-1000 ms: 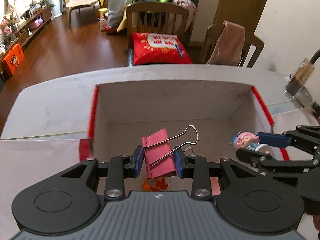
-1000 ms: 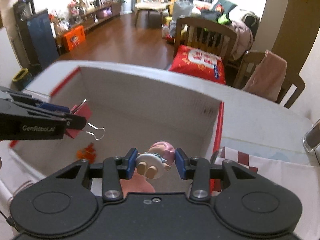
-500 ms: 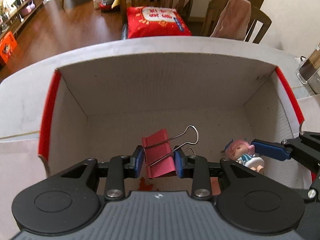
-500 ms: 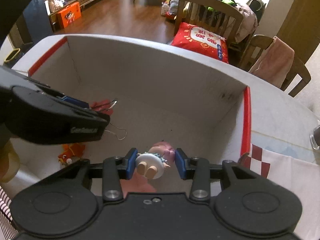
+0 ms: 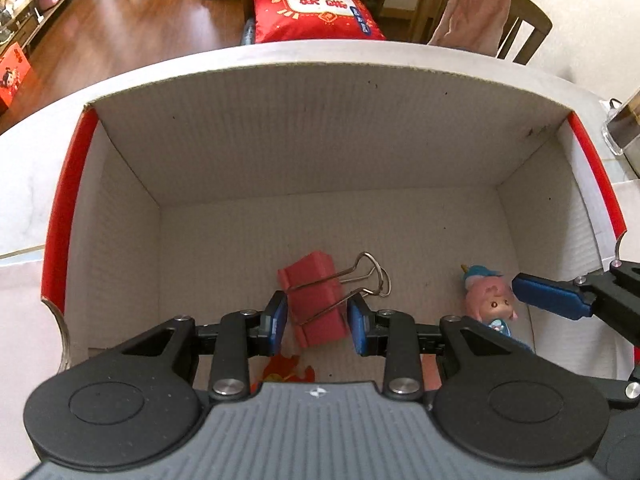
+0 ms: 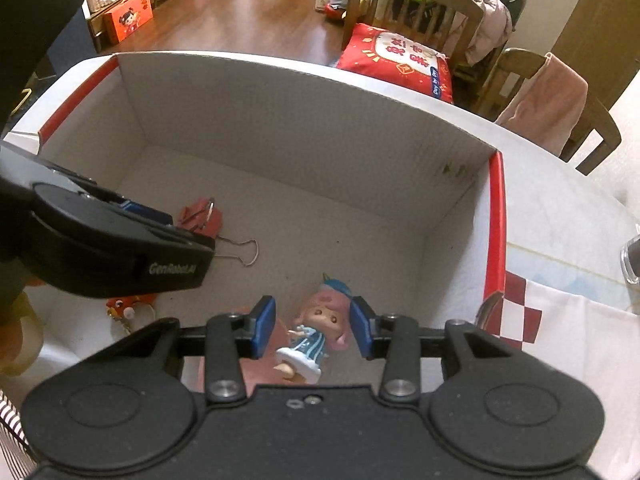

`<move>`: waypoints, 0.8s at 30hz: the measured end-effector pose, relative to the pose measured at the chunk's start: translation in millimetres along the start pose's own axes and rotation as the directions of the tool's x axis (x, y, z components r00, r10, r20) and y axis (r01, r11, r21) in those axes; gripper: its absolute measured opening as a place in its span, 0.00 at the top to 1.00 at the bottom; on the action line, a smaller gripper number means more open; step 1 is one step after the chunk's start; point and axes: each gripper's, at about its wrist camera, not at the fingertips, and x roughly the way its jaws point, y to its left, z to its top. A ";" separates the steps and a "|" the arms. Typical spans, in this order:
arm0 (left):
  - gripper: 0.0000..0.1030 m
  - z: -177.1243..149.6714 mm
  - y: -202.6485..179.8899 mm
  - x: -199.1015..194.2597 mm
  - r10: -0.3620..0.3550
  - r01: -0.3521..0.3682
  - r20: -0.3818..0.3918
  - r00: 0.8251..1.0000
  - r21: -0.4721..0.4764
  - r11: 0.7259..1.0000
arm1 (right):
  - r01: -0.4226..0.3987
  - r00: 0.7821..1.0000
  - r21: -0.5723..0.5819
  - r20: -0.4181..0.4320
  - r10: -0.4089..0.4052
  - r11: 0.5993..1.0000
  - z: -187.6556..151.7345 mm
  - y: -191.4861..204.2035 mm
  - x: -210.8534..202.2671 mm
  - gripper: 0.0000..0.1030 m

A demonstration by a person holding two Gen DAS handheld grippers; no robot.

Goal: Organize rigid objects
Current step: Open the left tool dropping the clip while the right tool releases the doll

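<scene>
Your left gripper point(image 5: 317, 318) hangs inside the box point(image 5: 320, 128) with its blue pads spread; the red clip point(image 5: 314, 298) lies between them on the box floor, and a thin gap shows on each side of it, so nothing is pinched. The clip's wire handles point up and to the right, past the right pad. From the right wrist view the clip point(image 6: 200, 218) sits partly behind your left gripper point(image 6: 160, 236), with one wire loop sticking out onto the cardboard. Your right gripper point(image 6: 313, 330) is also down in the box, pads spread wide, and the doll point(image 6: 316, 332) lies on its back between them, face up, pink hair and blue hat toward the far wall, feet toward the camera. Neither pad touches the doll as far as you can see. In the left wrist view the doll point(image 5: 490, 302) rests near the right wall of the box, just beside the blue tip of your right gripper point(image 5: 550, 294). A small orange toy point(image 6: 128, 306) lies on the box floor near the front left corner, and the same toy point(image 5: 286, 368) peeks out under your left gripper. Beyond the box stand chairs, one carrying a red cushion point(image 5: 316, 14).
</scene>
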 end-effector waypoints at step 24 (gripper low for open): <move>0.51 -9.0 -10.1 -47.7 0.009 -0.011 0.090 0.996 0.022 1.000 | -0.036 0.996 0.020 0.087 0.035 0.999 -3.4 -16.2 -30.9 0.39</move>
